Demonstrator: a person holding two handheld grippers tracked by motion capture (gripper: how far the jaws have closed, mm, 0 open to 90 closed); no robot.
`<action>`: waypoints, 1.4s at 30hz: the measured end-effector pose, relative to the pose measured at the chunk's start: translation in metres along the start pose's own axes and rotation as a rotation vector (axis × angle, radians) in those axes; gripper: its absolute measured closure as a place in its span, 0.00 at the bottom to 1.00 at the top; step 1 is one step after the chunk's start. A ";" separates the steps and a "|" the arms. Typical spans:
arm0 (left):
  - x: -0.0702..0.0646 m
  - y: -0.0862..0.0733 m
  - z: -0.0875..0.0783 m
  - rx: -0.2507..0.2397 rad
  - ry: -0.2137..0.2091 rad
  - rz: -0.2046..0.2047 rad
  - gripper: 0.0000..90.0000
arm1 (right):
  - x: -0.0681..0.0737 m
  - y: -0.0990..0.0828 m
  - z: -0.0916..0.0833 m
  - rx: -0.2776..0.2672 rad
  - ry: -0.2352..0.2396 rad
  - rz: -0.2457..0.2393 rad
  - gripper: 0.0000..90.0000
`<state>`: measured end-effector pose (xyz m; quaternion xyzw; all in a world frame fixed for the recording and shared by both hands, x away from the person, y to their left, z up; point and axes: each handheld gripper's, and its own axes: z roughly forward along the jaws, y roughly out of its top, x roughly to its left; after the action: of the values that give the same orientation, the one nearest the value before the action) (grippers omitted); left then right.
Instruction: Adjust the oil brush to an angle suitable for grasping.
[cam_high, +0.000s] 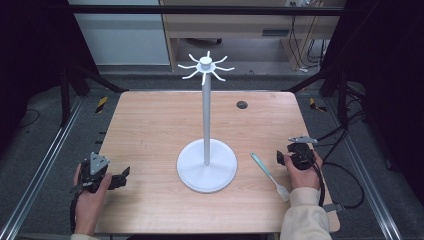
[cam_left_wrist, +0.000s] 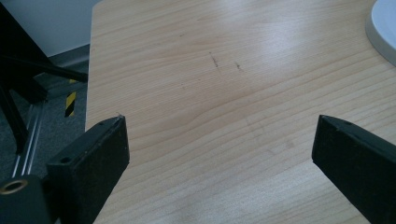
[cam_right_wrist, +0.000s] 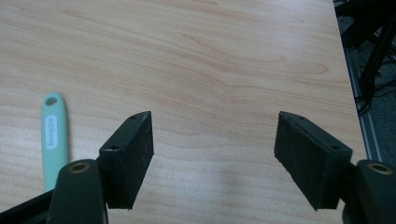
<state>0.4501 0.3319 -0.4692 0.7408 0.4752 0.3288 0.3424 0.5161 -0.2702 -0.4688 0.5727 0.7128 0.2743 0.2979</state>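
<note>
The right claw (cam_high: 281, 158) hovered near the right edge of the wooden surface (cam_high: 150, 130), jaws spread wide with nothing between them. Just to its left lay the mint-green utensil (cam_high: 269, 176), flat on the surface between that claw and the round base of the white hook stand (cam_high: 206, 160); its white working end pointed toward the person and its handle, with a hanging hole, pointed away. The left claw (cam_high: 122, 176) rested near the left edge, also wide open and empty, well apart from everything.

The likely step was picking the utensil up to hang it on a hook. Done well, the right claw would swing left, straddle the slim handle across its width and close squarely, leaving the hole free beyond the pads.

In the right gripper view the utensil's (cam_right_wrist: 54, 140) lower part was hidden behind the left jaw. Whether its white end was a brush, fork or spatula could not be made out. The stand's base (cam_left_wrist: 385, 28) was cut off at the corner of the left gripper view.
</note>
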 end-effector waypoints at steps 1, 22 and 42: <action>0.001 0.000 0.000 0.003 -0.003 0.004 0.04 | 0.000 0.002 -0.001 -0.009 -0.008 0.005 0.34; -0.008 0.002 0.009 0.010 -0.027 -0.006 0.04 | 0.019 0.046 0.020 -0.023 0.030 -0.152 0.70; -0.018 -0.003 0.000 0.015 -0.028 0.031 0.04 | 0.031 0.022 0.006 0.030 0.239 -0.077 1.00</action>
<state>0.4424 0.3166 -0.4743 0.7552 0.4613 0.3199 0.3384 0.5294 -0.2357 -0.4599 0.5126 0.7686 0.3182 0.2125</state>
